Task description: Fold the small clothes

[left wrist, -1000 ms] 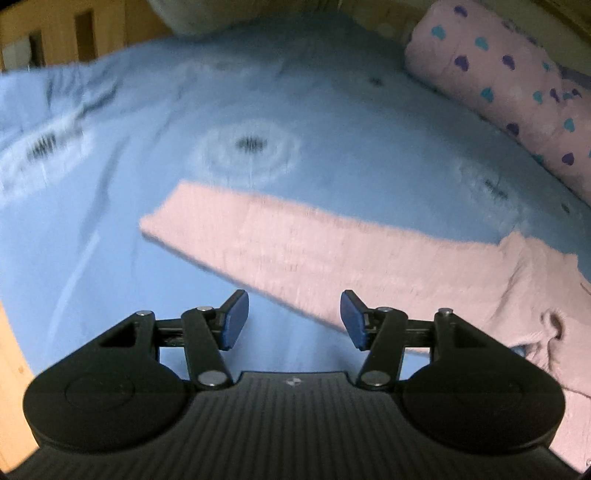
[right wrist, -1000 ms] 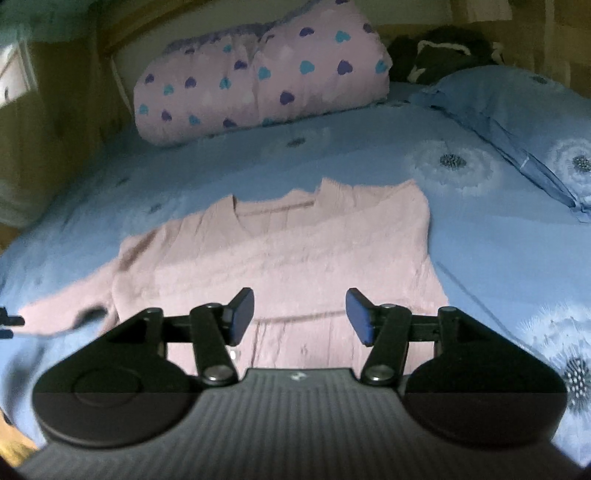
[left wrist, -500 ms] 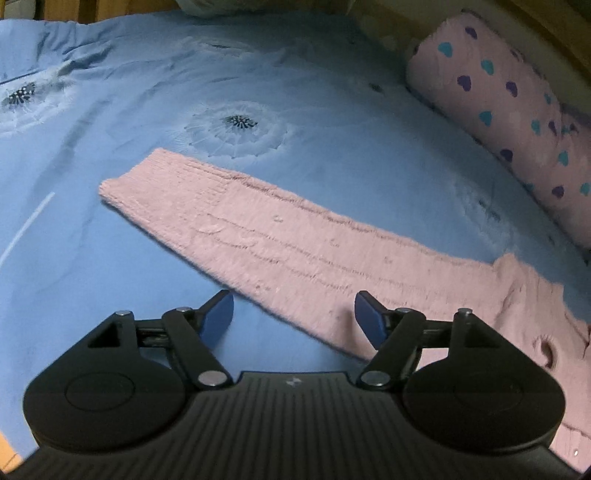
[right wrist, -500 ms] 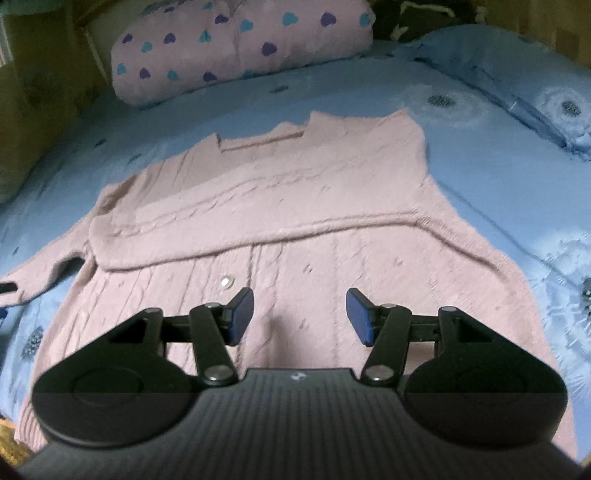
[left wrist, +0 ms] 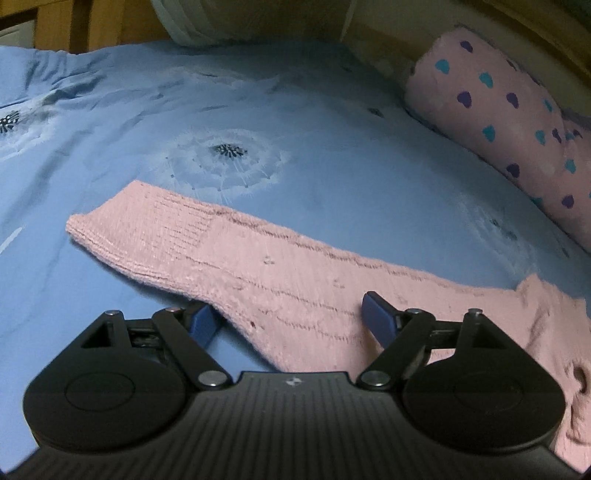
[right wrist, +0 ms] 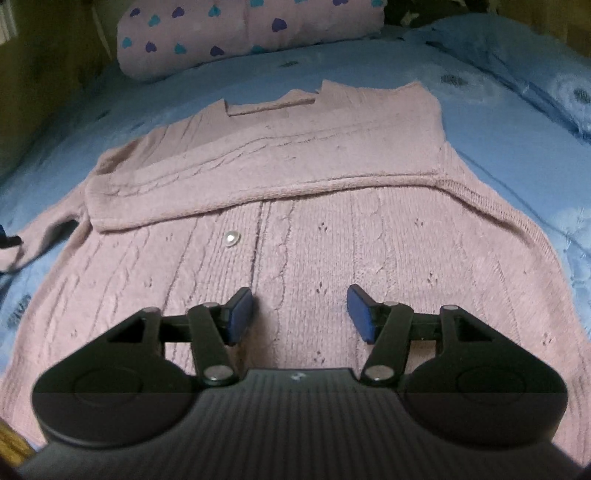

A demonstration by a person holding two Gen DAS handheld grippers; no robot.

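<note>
Left hand-held gripper (left wrist: 288,317): jaws spread wide, holding nothing; it has come down since a second ago, from hovering above the sleeve to straddling it, one blue pad off the sleeve's near edge over the sheet, the other over the knit.

Right hand-held gripper (right wrist: 300,314): jaws apart and empty; it has closed in on the garment's lower body, which now fills most of its view where a second ago the whole garment showed with bed around it.

Pink sweater (right wrist: 332,229): lies flat on the blue bed sheet (left wrist: 332,155), front up, directly ahead of and beneath the right pads; one sleeve is already folded across the chest.

Outstretched sleeve (left wrist: 229,258): runs ahead of the left pads, cuff away to the gripper's left, shoulder to its right.

Meaning for the task: one sleeve looks done; the left side seems set to pinch the remaining sleeve and bring it across the body, probably while the right steadies the hem.

Button (right wrist: 232,238): a single pale one, ahead and left of the right pads.

Heart-print pillow (right wrist: 251,33): well beyond the collar.

Writing or brands: none readable; only a small pale mark on each gripper body, too small to make out.
</note>
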